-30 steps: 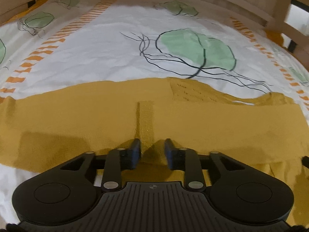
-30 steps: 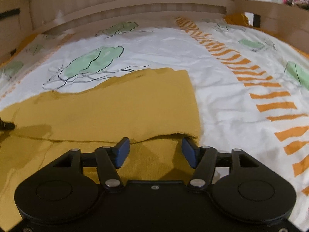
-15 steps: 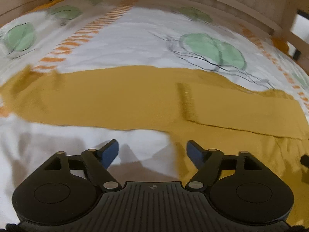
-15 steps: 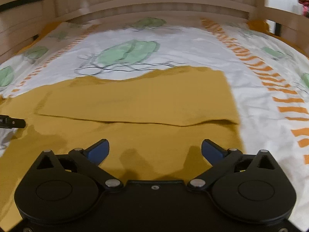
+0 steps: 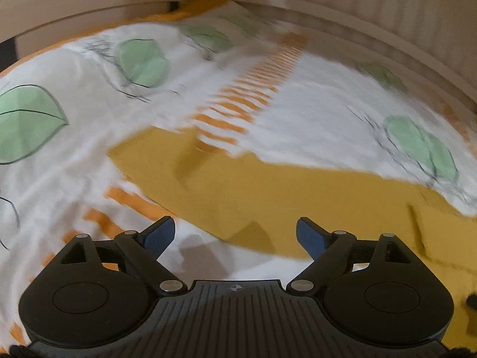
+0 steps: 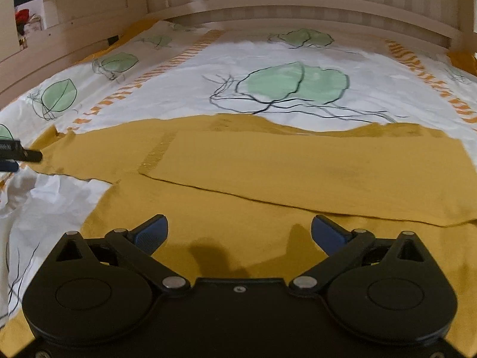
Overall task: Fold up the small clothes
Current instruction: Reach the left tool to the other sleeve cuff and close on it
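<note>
Lying flat on the bed sheet (image 6: 298,59), the mustard garment (image 6: 268,179) has one flap folded across it. My left claw (image 5: 235,234), jaws just opened wide, hangs empty over its sleeve end; my right claw (image 6: 238,234), also spread wide, hangs empty above its near half.

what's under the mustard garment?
The mustard garment lies flat on the leaf-print bedsheet, with its folded sleeve on top. The sheet beneath it is covered, so anything else underneath can't be seen.

mustard-yellow garment (image 6: 298,173), plain; white bedsheet (image 6: 184,89) printed with green leaves, thin black lines and orange dashed stripes; black grippers with blue pads (image 6: 149,235).
</note>
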### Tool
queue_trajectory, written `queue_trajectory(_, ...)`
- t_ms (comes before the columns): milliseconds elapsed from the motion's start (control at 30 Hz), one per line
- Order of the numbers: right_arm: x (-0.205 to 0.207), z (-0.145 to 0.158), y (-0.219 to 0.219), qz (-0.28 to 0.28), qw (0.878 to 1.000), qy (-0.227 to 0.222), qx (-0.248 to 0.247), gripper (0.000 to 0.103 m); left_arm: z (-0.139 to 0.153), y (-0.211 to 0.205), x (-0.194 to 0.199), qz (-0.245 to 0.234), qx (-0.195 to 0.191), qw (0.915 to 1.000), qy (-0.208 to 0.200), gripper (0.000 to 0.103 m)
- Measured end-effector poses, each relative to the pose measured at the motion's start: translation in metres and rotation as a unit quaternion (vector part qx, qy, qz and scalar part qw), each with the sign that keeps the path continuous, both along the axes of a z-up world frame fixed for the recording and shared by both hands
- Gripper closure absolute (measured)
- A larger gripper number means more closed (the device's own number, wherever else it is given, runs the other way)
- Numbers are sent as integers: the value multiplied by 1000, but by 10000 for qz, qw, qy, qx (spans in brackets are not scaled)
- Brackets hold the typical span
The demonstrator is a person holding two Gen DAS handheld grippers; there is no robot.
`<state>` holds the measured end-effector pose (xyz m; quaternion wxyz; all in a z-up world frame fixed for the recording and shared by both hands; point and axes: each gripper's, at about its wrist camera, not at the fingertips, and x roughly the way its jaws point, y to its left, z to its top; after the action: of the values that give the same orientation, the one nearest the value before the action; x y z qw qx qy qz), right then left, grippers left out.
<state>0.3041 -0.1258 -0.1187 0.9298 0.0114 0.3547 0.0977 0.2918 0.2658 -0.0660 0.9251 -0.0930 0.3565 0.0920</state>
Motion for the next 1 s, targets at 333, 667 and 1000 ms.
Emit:
queue_trajectory(333, 11, -15, 27, 135, 9997, 159, -144, 0, 3, 78, 20, 748, -640, 9947, -308, 14)
queue_trajectory(667, 10, -22, 35, 197, 9992, 89, -347, 0, -23, 128, 52, 1328, -1274, 9829, -12, 14)
queue_trajectory(1000, 11, -24, 35, 207, 9992, 76, -342, 0, -32, 129, 75, 1511, -1219, 9809, 123, 97)
